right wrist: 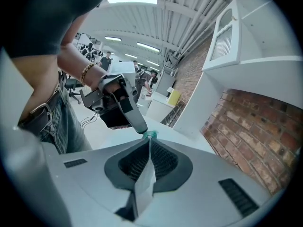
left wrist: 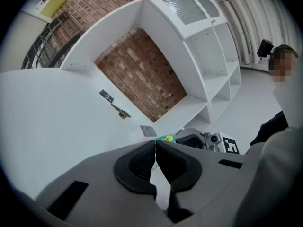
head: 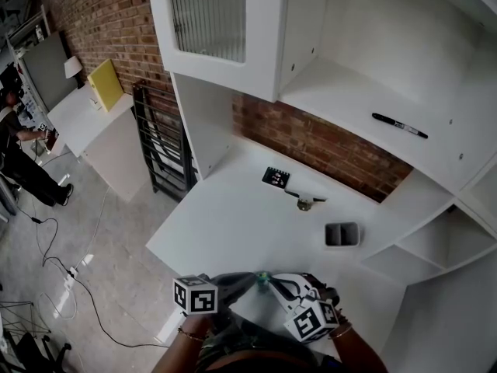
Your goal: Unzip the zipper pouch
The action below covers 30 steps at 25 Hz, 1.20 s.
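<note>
Zipper pouch [right wrist: 144,181], clamped in right claw [right wrist: 147,142], left claw [left wrist: 155,143] pinching its teal pull [right wrist: 151,135]

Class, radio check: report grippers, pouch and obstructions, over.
Left gripper shut on teal tab. Right gripper shut on zipper pouch. Grey tray sits far back; nothing in the way.

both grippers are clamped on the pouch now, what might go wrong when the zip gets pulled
1. The left gripper pinches the small teal zipper pull only at its very tips, so it may slip off once pulled.
2. The right gripper holds just a thin edge of the translucent white zipper pouch; a tug might drag it out.
3. The pouch seems to hang near the white table's front edge, so a drop may reach the floor.
</note>
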### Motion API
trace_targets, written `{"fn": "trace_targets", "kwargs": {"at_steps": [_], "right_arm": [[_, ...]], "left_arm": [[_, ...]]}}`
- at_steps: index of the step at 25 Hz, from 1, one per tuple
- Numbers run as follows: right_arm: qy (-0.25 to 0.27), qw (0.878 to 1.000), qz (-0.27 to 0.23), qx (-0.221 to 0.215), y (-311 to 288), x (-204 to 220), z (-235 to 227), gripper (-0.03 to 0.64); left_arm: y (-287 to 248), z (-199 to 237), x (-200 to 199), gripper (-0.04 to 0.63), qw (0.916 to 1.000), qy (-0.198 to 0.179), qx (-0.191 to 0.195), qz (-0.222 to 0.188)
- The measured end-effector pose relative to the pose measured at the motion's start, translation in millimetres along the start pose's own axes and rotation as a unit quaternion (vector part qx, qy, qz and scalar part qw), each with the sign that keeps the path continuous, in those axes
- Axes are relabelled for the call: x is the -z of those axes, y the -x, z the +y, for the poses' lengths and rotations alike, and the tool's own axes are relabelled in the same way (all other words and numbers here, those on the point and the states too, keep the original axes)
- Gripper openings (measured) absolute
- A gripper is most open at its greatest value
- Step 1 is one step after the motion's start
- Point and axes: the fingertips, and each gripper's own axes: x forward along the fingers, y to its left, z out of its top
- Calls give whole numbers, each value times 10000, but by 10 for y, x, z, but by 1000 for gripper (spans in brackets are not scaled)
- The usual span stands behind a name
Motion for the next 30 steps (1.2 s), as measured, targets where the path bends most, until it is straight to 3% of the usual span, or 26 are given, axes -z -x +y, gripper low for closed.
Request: {"fn": "trace_targets", "kwargs": {"at_steps": [30], "right_arm": [[-80, 9995, -180, 264, 105, -161, -116, 14]], "left_arm": [[207, 254, -20, 8, 9983, 20, -444, -386]]}}
